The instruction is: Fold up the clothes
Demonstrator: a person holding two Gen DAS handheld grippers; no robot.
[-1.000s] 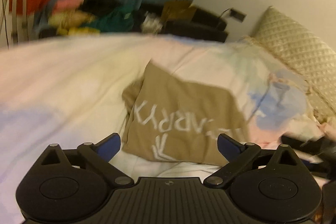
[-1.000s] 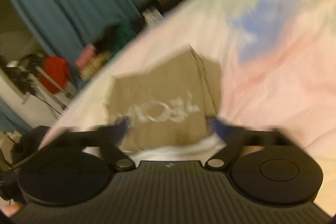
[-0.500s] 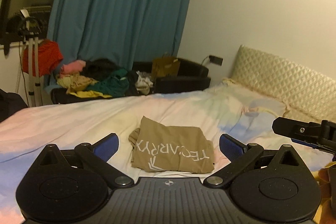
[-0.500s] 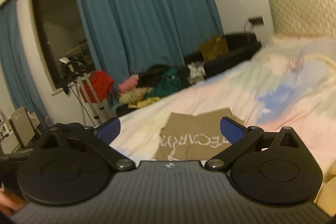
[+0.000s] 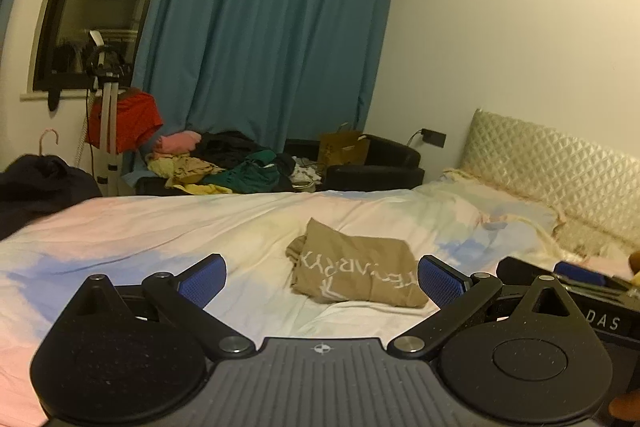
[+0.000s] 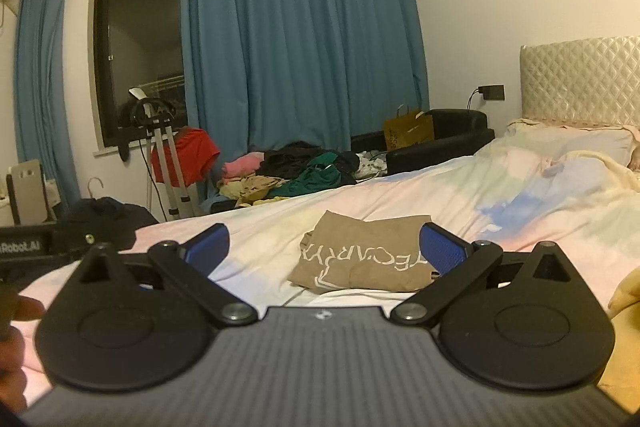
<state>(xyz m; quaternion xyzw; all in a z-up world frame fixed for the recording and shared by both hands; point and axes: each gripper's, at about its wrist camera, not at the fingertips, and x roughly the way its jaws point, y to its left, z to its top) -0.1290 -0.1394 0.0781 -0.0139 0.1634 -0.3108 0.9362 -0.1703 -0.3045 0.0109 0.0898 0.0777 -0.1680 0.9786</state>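
Nearest, the left gripper (image 5: 322,277) and the right gripper (image 6: 325,249) both hang above the bed (image 5: 120,227) with their blue pads wide apart, gripping nothing. Just beyond them the tan T-shirt (image 5: 356,277) lies on the pastel duvet as a compact folded packet, white lettering up. It looks finished, so the careful move is to leave it flat and fetch another garment. Farther off, a pile of clothes (image 6: 296,173) waits before the blue curtain (image 6: 300,39).
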